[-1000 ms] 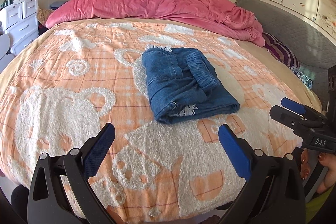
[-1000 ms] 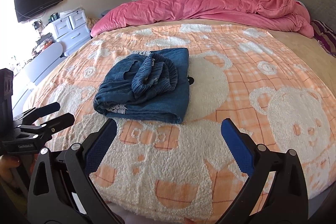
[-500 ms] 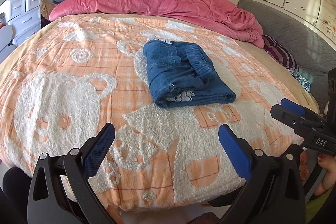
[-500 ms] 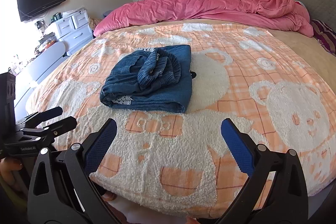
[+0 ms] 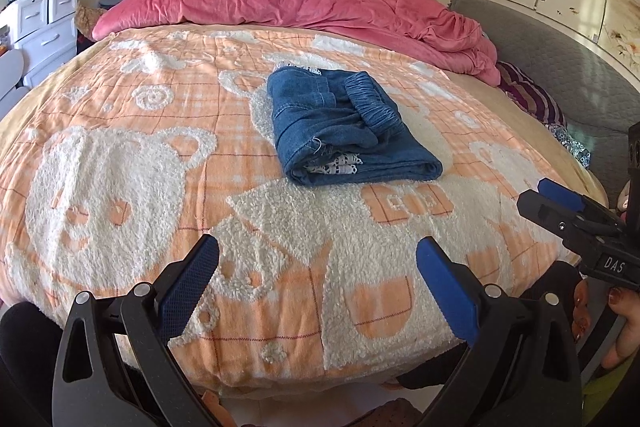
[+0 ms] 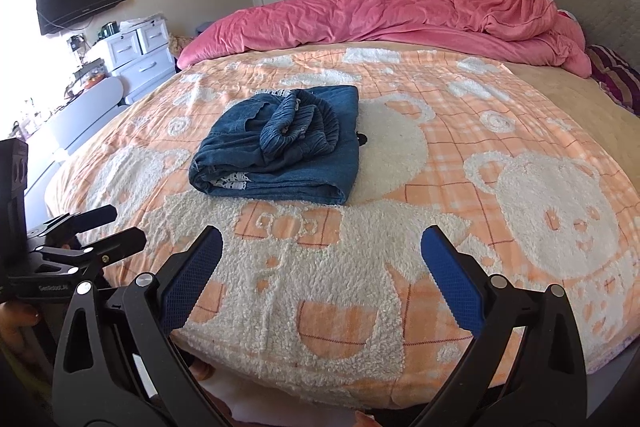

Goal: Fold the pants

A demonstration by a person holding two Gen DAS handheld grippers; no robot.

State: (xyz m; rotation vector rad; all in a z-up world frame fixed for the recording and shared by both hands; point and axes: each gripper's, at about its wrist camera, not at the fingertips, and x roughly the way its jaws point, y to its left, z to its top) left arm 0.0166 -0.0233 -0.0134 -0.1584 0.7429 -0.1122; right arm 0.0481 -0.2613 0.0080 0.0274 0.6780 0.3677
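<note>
Pants [image 5: 344, 131] lie folded in a bundle on the bed [image 5: 120, 155], ahead of both tongs, well apart. Left tongs [image 5: 318, 267] and right tongs [image 6: 322, 259] are spread, empty (waistband bunched on top); flatten it gently if tidying.

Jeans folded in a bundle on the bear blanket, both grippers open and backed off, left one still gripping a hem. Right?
Not quite: the left gripper holds nothing. The left wrist view shows its jaws open, clear of the jeans. The rest stands: the right gripper is open too.
</note>
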